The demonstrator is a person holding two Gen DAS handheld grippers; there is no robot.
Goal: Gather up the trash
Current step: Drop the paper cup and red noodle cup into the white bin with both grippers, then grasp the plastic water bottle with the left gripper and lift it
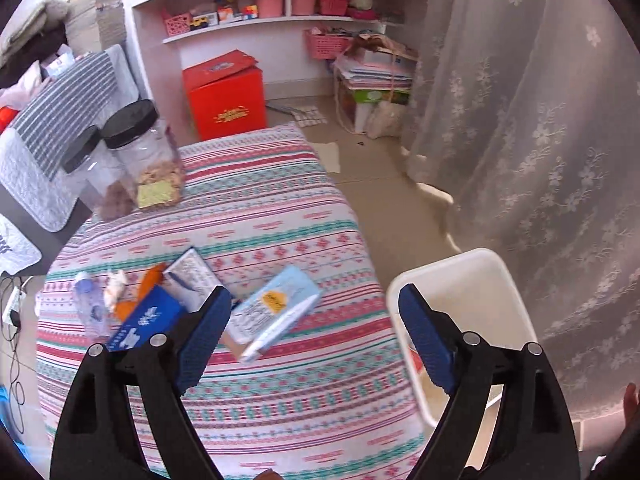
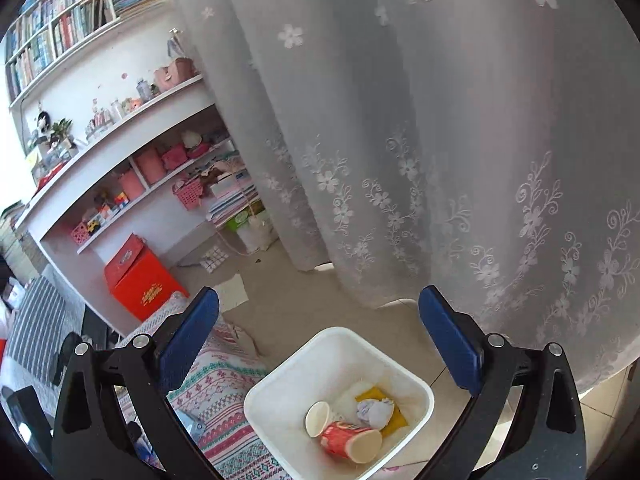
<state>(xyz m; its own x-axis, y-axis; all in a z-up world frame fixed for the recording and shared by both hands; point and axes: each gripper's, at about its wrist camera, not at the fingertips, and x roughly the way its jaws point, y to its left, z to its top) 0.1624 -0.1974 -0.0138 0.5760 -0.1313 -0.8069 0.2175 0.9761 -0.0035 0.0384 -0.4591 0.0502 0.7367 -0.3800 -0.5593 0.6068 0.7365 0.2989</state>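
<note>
A white bin [image 2: 416, 384] stands open-topped on the floor, just beside the right edge of a striped table [image 1: 280, 208]. Its mouth is unobstructed from above; a red paper cup [image 2: 348, 438], a white cup [image 2: 318, 418] and crumpled paper [image 2: 374, 410] cover its bottom. A lace curtain [image 2: 440, 140] hangs close behind the bin. Boxes and a bottle crowd the table's near left corner; two black-lidded jars [image 1: 140, 152] block its far left corner. The table's middle and right side lie bare.
</note>
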